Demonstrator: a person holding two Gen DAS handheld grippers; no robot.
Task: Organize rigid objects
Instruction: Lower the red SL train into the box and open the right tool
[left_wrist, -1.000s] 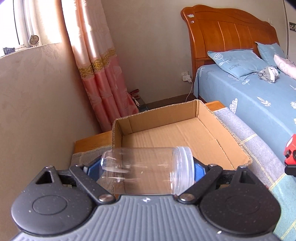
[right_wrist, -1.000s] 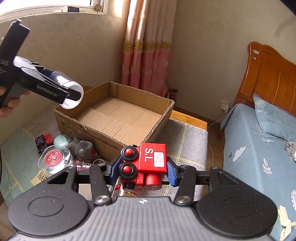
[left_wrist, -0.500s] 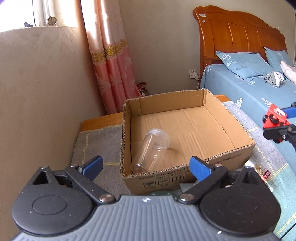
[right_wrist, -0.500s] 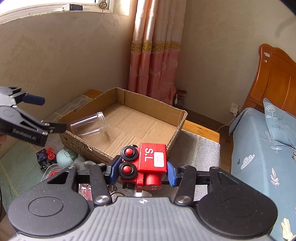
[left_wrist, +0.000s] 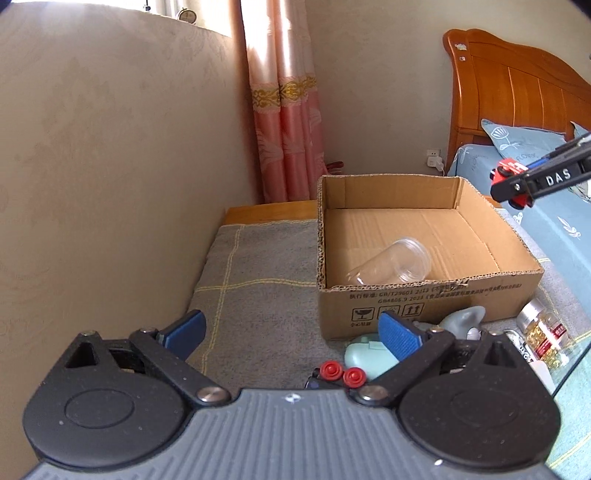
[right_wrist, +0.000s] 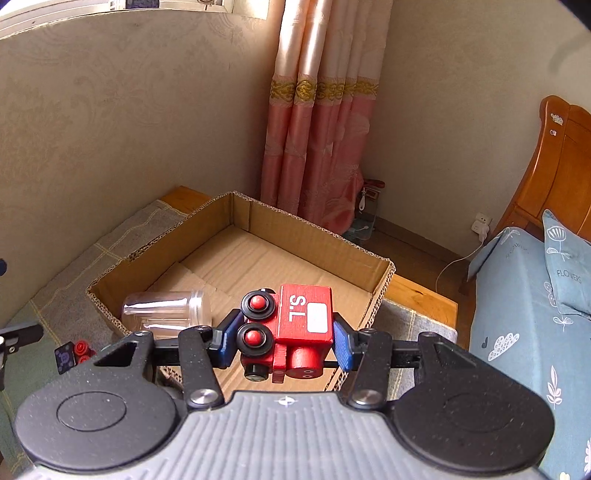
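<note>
Your left gripper (left_wrist: 291, 332) has let go of the clear jar (left_wrist: 391, 262); a second ago it was clamped across the jaws, now it lies on its side on the floor of the cardboard box (left_wrist: 424, 299), near the front-left corner, lid end toward the middle; left jaws stand wide apart with nothing between them, and the gripper has backed off so the box sits well ahead of it; first item is in, so that hand is free for the next pick.

Your right gripper (right_wrist: 284, 341) has carried the red toy train (right_wrist: 291, 328) in over the near edge of the box; jaws are clamped on its sides, wheels facing left, "S.L" face up; a second ago it hung short of the box, now the box floor fills the view behind it; my read is the drop is next, and the open floor right of the jar looks the safer spot to avoid knocking it.

Still on the surface in front of the box: a pale green case (left_wrist: 365, 352), a grey figure (left_wrist: 461, 317), a small piece with red knobs (left_wrist: 341, 373), a jar of yellow capsules (left_wrist: 543, 332); plenty left to sort.
</note>
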